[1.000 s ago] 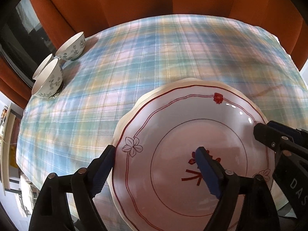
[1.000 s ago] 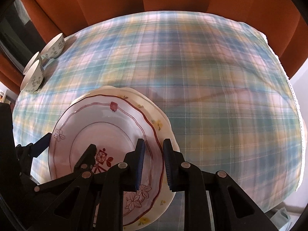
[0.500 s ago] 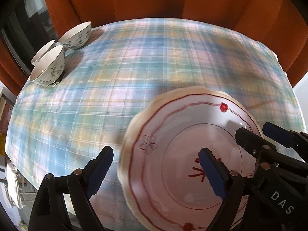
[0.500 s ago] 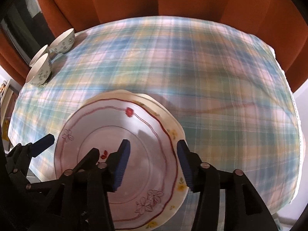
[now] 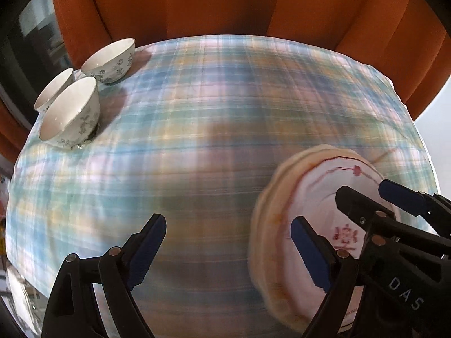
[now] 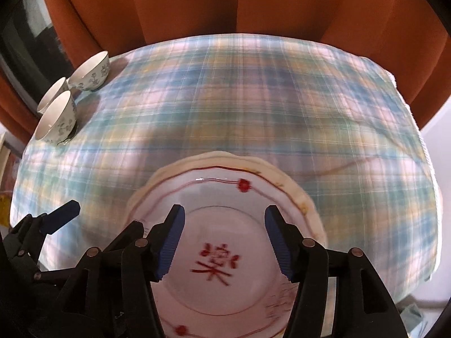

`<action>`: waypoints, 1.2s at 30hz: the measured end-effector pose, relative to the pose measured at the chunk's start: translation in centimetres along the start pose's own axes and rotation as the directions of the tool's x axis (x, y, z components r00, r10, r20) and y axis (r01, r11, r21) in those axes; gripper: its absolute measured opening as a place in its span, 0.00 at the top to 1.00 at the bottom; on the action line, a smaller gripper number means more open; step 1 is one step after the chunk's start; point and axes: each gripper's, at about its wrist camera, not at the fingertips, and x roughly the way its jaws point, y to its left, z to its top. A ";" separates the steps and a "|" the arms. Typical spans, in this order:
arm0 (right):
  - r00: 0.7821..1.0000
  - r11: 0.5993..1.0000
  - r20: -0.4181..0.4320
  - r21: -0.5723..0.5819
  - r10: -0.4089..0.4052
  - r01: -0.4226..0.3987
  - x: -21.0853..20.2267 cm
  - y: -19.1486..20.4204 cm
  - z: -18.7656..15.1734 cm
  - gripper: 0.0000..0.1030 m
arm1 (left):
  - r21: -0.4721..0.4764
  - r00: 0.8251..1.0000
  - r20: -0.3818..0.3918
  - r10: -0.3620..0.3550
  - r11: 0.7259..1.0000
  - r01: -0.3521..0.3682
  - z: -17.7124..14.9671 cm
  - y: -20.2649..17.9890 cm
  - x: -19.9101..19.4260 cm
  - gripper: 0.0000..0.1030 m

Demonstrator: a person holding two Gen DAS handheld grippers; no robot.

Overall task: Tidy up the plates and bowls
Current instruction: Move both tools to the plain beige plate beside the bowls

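The plates (image 6: 225, 197) sit stacked low in the middle of my right view: a white one with red trim and a red flower mark on top, a cream one with a scalloped rim under it, peeking out along the upper edge. I judge the stack is done and resting flat on the bench (image 6: 253, 98), which is why I can let it go.

My right fingers (image 6: 224, 242) have just been opening and now stand about half apart above the top plate's centre, with nothing pinched between them; the pads are clear of the rim. My left fingers (image 5: 228, 253) are spread wide over bare cloth at the bottom of the left view, holding nothing, with the plates off at the lower right of that frame.

The bowls (image 5: 84, 95), three of them with blue-grey sprigs, are bunched at the upper left of both views, well apart from the plates. Two seem to touch or overlap; blur keeps me from saying which. They are still loose, so I take them as the next job, likely nesting them.

The plaid cloth covers the bench, and an orange curtain (image 6: 225, 5) hangs behind its far edge.
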 end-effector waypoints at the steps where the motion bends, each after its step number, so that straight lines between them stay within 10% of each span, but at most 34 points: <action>1: 1.000 1.000 -0.001 0.008 -0.001 0.001 0.0 0.5 0.0 0.39 | 0.006 1.000 -0.001 -0.004 1.000 0.004 0.1 0.7 -0.1 0.11; 36: 0.992 0.994 0.122 0.106 -0.017 0.004 4.0 25.3 10.7 0.39 | -0.010 0.992 0.114 0.058 0.998 -0.058 9.5 24.8 0.4 0.32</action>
